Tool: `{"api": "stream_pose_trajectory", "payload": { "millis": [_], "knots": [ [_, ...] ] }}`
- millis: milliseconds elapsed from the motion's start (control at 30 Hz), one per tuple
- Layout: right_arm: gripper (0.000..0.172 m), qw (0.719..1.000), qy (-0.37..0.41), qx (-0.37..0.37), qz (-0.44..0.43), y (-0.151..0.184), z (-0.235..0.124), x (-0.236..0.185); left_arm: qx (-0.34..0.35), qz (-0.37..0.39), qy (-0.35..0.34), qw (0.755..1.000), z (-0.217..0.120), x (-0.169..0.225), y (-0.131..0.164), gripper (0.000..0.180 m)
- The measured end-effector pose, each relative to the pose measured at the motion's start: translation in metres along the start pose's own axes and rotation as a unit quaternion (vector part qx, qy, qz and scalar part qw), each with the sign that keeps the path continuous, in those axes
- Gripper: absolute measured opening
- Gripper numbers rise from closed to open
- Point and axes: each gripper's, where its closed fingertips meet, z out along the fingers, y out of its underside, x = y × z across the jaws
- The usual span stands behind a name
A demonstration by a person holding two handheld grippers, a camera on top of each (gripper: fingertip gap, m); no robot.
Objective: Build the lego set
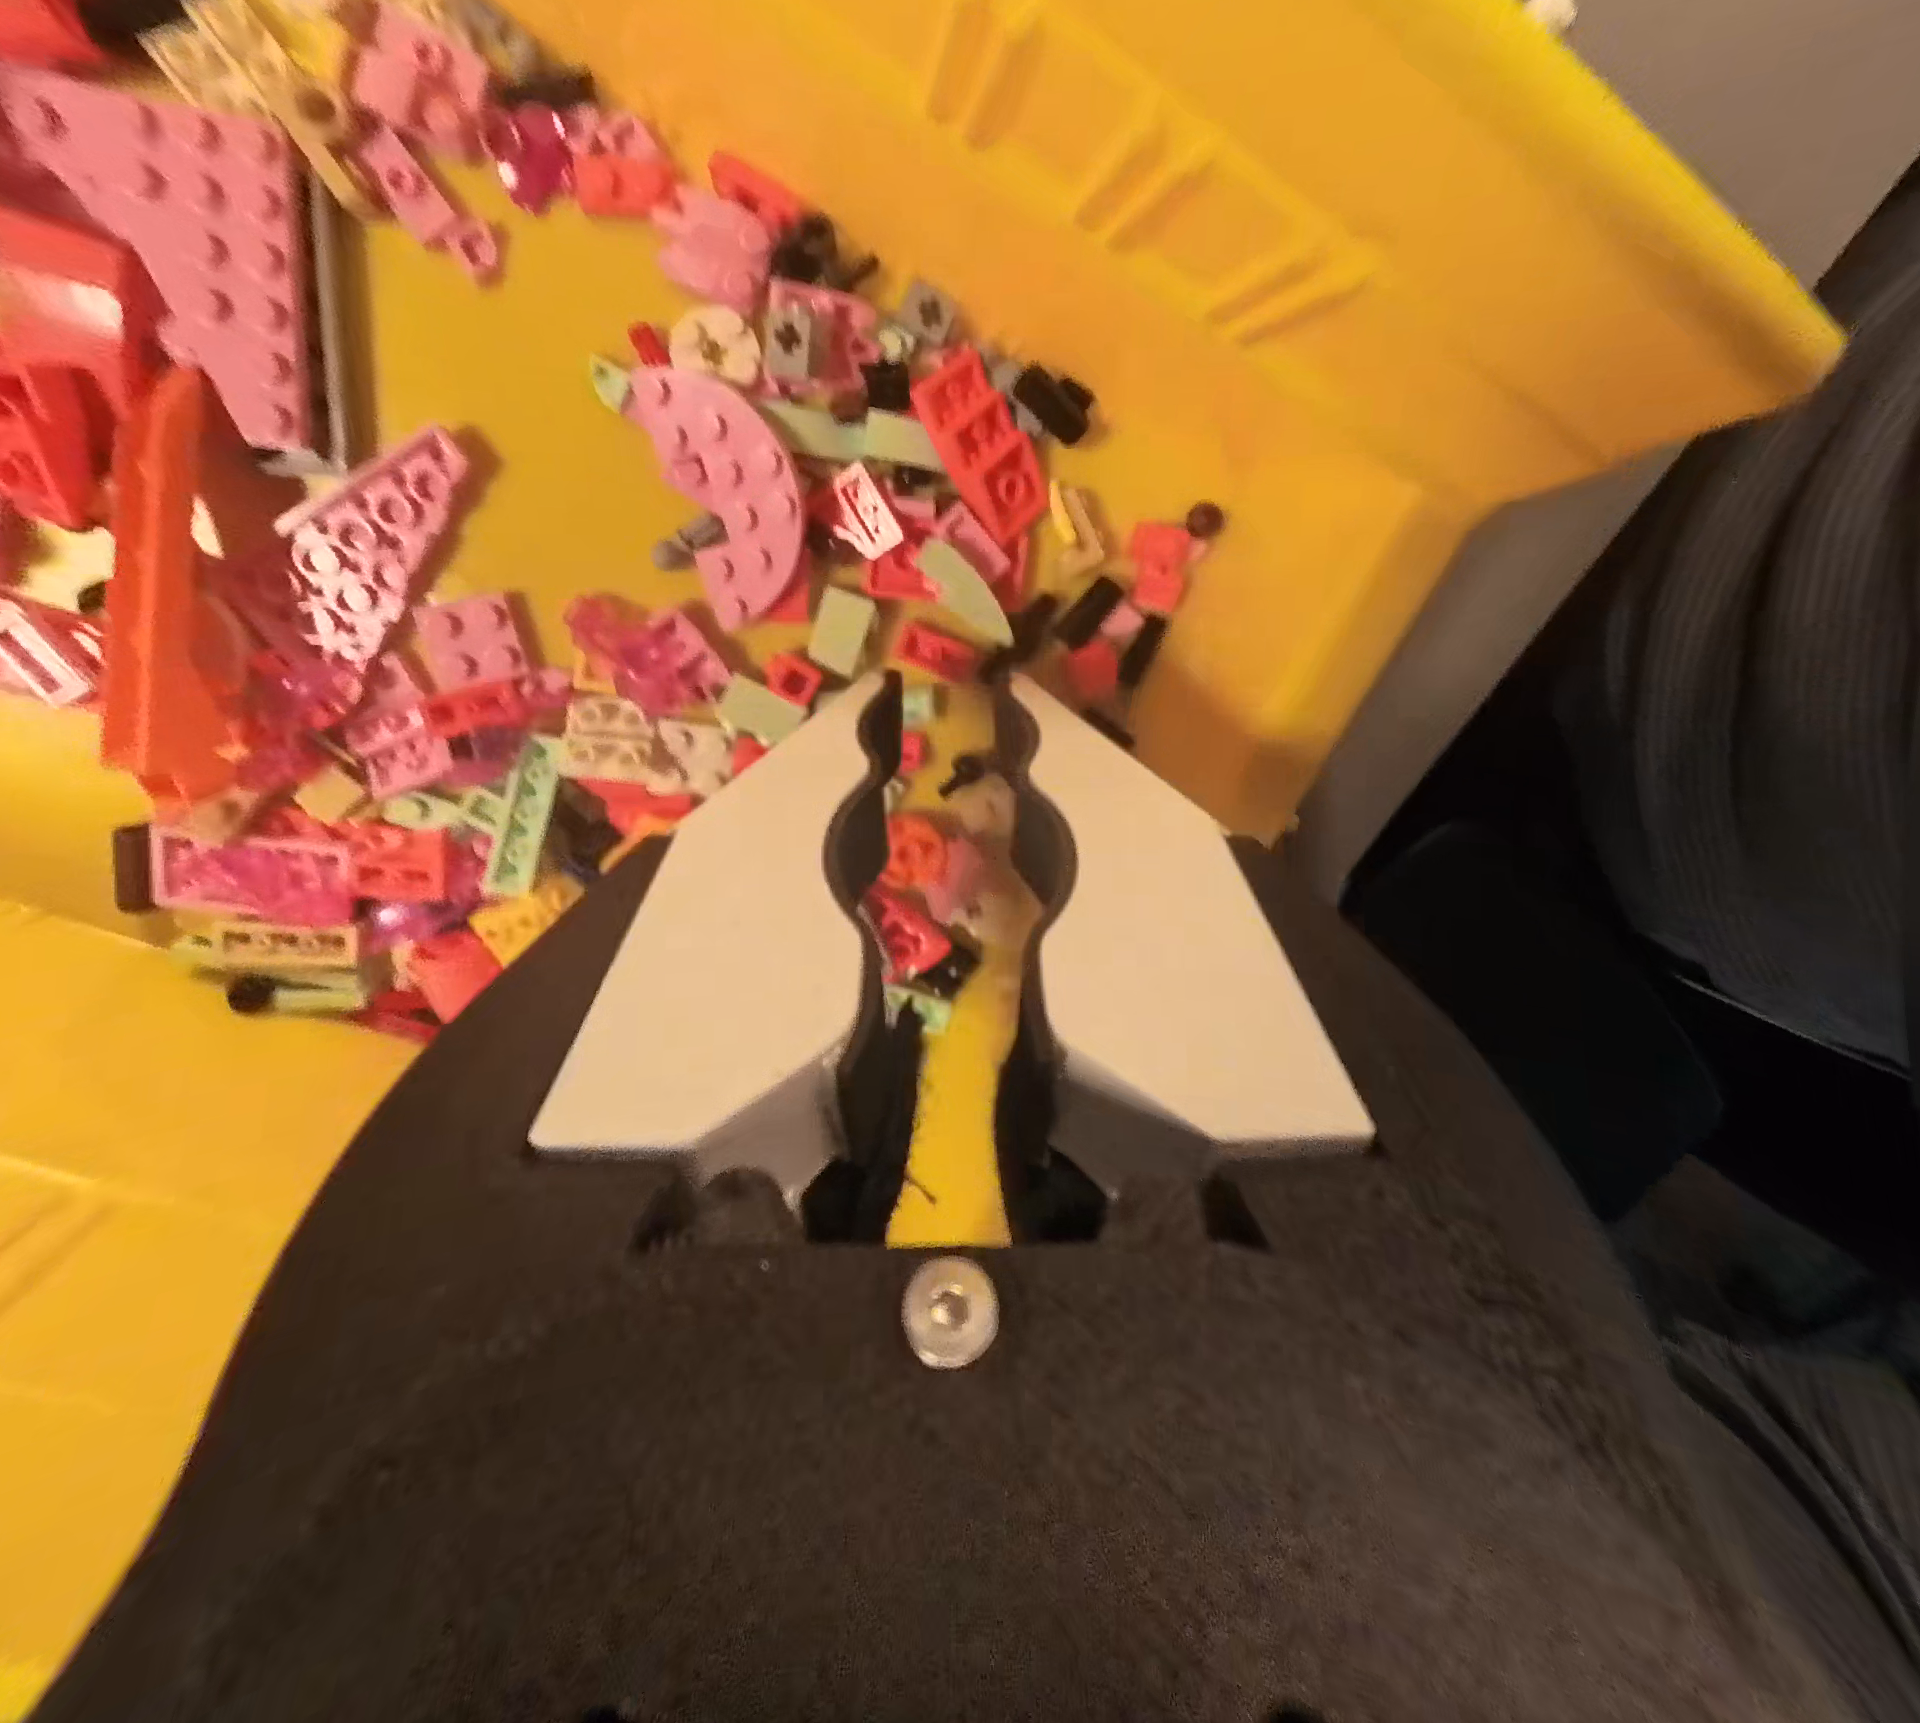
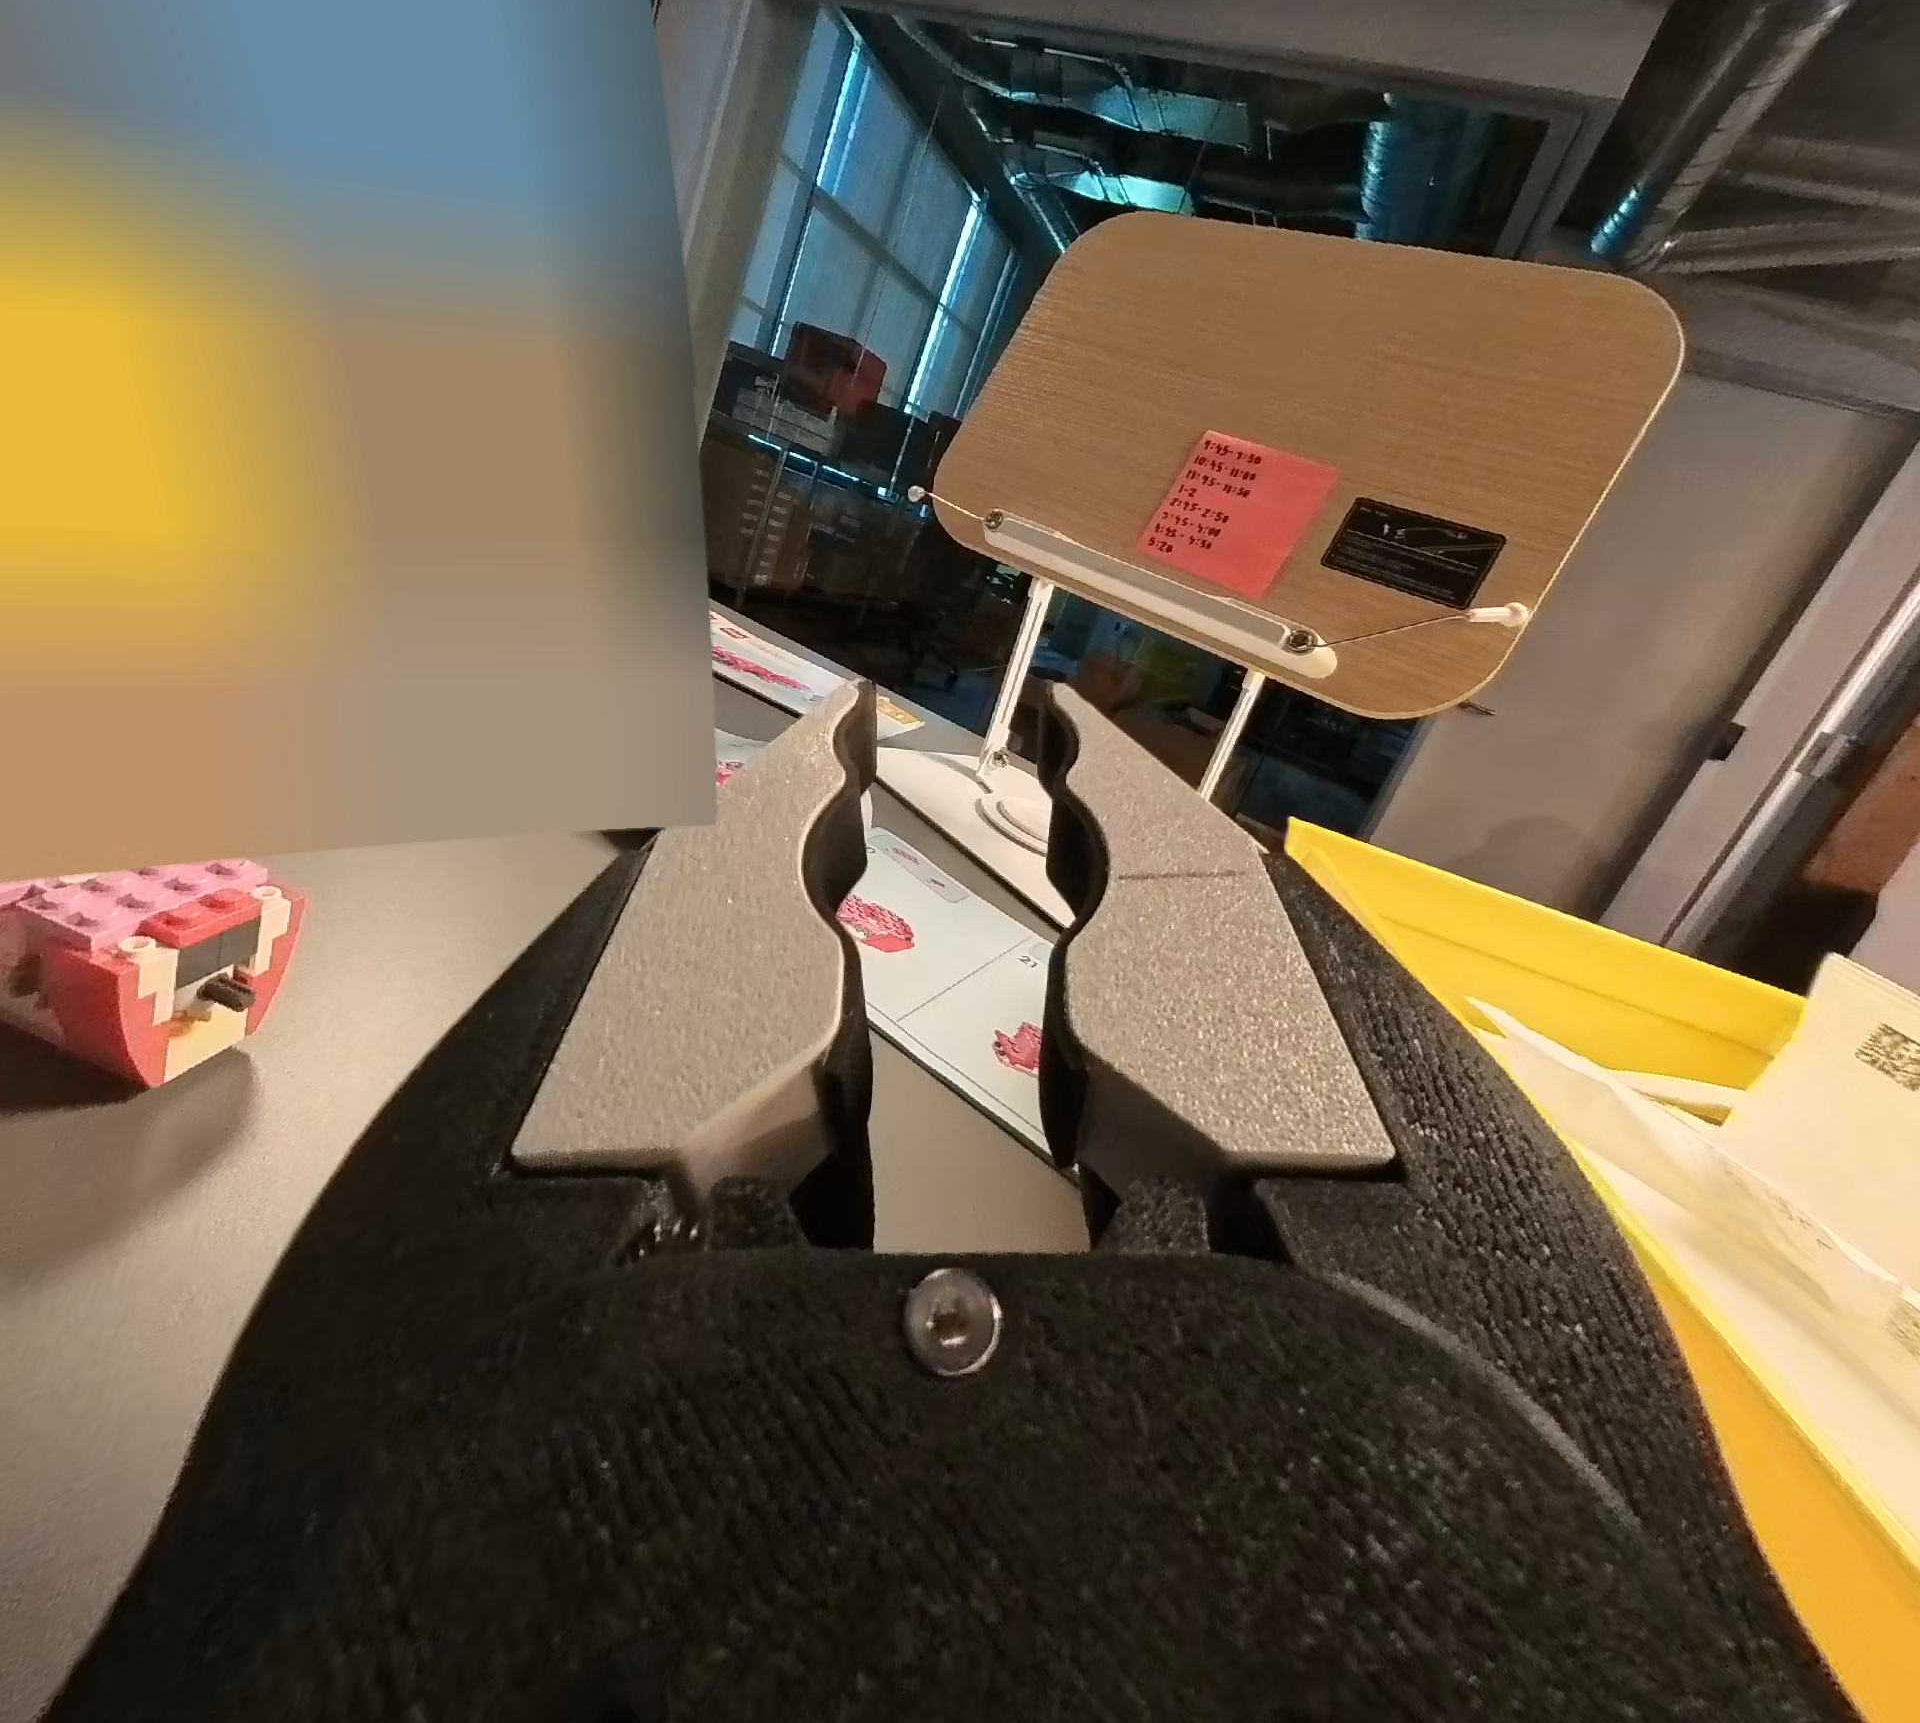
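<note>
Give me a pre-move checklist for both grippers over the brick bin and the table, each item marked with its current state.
1. Left gripper empty, jaws apart: ok.
2. Left gripper over the loose bricks in the yellow bin: ok.
3. Which brick sits under its tips: cannot tell, the view is blurred.
4. Right gripper empty, jaws apart: ok.
5. Pink and red brick model stands on the grey table, apart from the right gripper: ok.
6. Instruction sheet flat on the table: ok.
</note>
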Motion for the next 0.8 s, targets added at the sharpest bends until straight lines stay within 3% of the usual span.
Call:
{"api": "stream_pose_trajectory", "payload": {
  "millis": [267, 500, 633, 800],
  "knots": [
    [0.029, 1.0, 0.0, -0.002, -0.004, 0.001, 0.0, -0.001, -0.057, 0.02, 0.005, 0.998, 0.004, 0.01, 0.013, 0.017],
    [0.029, 1.0, -0.001, -0.003, -0.005, 0.001, 0.001, -0.001, 0.057, 0.08, -0.065, 0.993, 0.002, -0.01, -0.032, 0.014],
    [0.029, 1.0, -0.001, -0.003, -0.005, 0.001, 0.0, -0.001, 0.028, 0.084, -0.05, 0.995, 0.007, -0.008, -0.027, 0.014],
    [0.029, 1.0, -0.004, -0.004, -0.006, 0.001, 0.001, -0.003, 0.042, 0.088, -0.037, 0.995, 0.012, -0.004, -0.033, 0.018]
  ]
}}
